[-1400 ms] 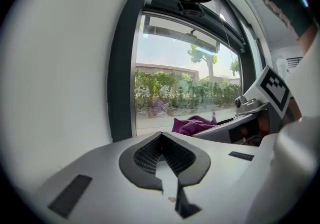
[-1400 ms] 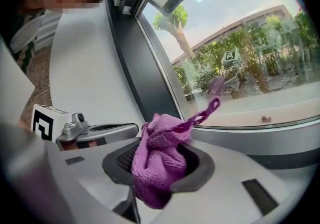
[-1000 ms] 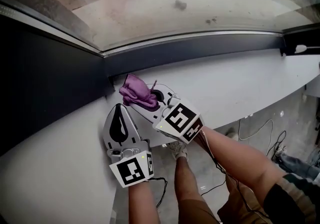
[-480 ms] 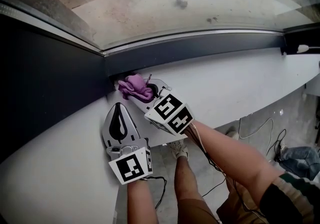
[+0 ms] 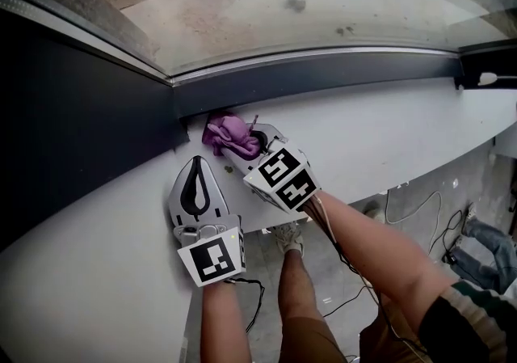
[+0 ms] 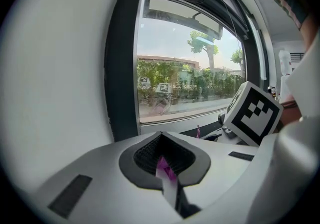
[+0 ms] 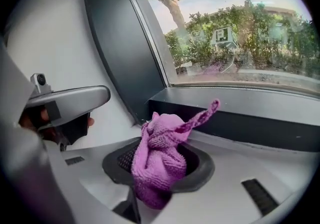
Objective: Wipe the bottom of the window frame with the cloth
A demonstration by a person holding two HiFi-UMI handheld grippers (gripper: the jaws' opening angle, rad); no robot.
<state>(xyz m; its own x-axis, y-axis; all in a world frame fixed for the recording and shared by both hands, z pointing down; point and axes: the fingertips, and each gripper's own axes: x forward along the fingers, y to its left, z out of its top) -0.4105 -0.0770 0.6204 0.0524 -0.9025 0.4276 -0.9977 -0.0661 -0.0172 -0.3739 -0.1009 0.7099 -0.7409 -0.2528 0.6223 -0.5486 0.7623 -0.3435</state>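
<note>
Left gripper (image 5: 195,169): jaws pressed together, resting on the white sill (image 5: 388,139), just beside the right one and apart from the cloth. In the left gripper view (image 6: 163,167) a small purple bit shows at the seam; I cannot tell what it is.
Frame corner (image 5: 174,111): the dark upright meets the bottom rail here. I judge this is the start point of the stroke.
Purple cloth (image 5: 227,133): bunched, at the foot of the rail near the corner. It seems to touch the rail.
Right gripper (image 5: 245,145): jaws pinching the cloth (image 7: 161,160), and 1 loose end sticks up.
Bottom rail of the window frame (image 5: 339,74): it runs far to the right.
My advice: press the cloth flat into the rail and sill joint, then drag right in 1 slow stroke with a firm pinch, the left gripper out of the path.
</note>
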